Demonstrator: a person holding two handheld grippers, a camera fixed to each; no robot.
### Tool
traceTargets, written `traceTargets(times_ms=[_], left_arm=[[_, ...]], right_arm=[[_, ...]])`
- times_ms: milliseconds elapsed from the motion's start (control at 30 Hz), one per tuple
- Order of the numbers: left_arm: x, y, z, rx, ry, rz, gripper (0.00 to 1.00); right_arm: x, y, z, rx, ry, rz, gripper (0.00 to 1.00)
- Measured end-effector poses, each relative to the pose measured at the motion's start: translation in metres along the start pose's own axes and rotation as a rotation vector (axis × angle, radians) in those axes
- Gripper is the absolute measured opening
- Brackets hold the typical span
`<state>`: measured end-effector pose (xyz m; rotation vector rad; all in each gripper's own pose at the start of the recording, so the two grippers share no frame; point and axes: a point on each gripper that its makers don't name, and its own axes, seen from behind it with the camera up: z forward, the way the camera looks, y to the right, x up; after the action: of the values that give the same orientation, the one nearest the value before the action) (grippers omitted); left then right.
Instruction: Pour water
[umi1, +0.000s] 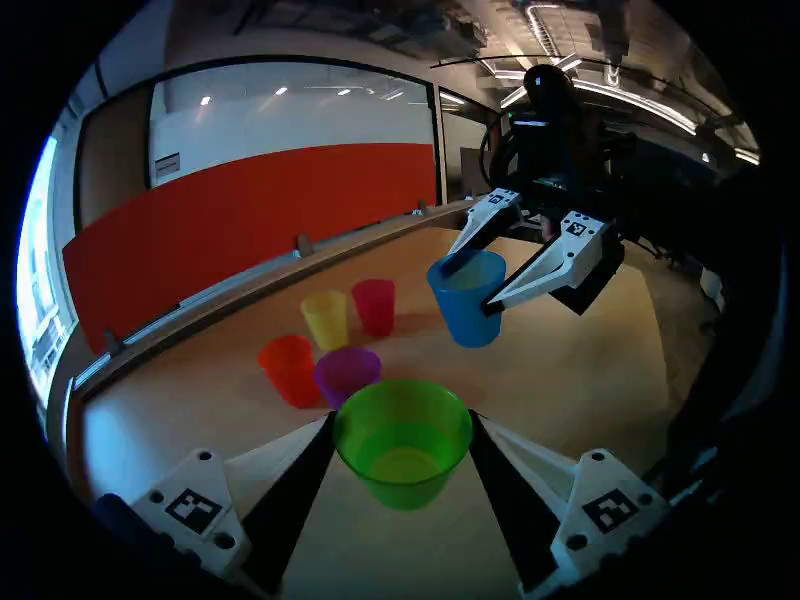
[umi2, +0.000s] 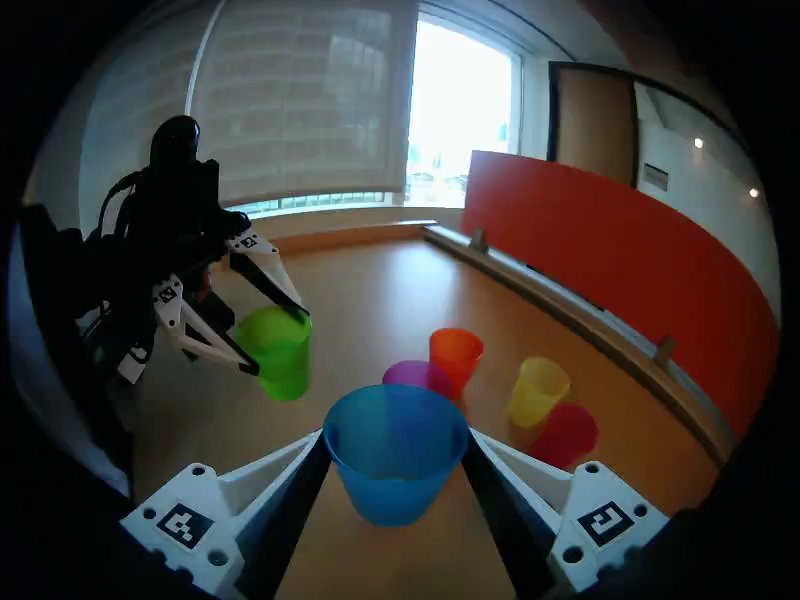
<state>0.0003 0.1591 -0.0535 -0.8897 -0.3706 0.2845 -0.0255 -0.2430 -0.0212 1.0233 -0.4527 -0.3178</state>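
Showing both grasps: my left hand-held gripper (umi1: 402, 425) clamps the green cup (umi1: 403, 470), my right hand-held gripper (umi2: 396, 437) the blue cup (umi2: 395, 480).

An office, with red partition (umi1: 250, 220) and window blinds (umi2: 300, 100).

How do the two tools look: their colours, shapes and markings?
The left tool and the right tool look alike. Each has two white fingers that taper to the tip and are black on the inner side. A square black-and-white marker sits near each finger's base. Seen from the other tool's view, each body is black and bulky, with a rounded top.
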Motion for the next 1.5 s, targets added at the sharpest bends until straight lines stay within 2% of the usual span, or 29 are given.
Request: traceTargets(times_ms=[500,1500], left_arm=[[-0.025,0.011,0.005,-0.018,-0.053,-0.004,0.9],[-0.057,0.018,0.013,-0.035,-0.112,-0.03,0.9]], right_arm=[[-0.035,-0.006,-0.001,0.017,-0.06,-0.004,0.91],[-0.087,-0.022,0.006,0.046,-0.141,0.008,0.91]])
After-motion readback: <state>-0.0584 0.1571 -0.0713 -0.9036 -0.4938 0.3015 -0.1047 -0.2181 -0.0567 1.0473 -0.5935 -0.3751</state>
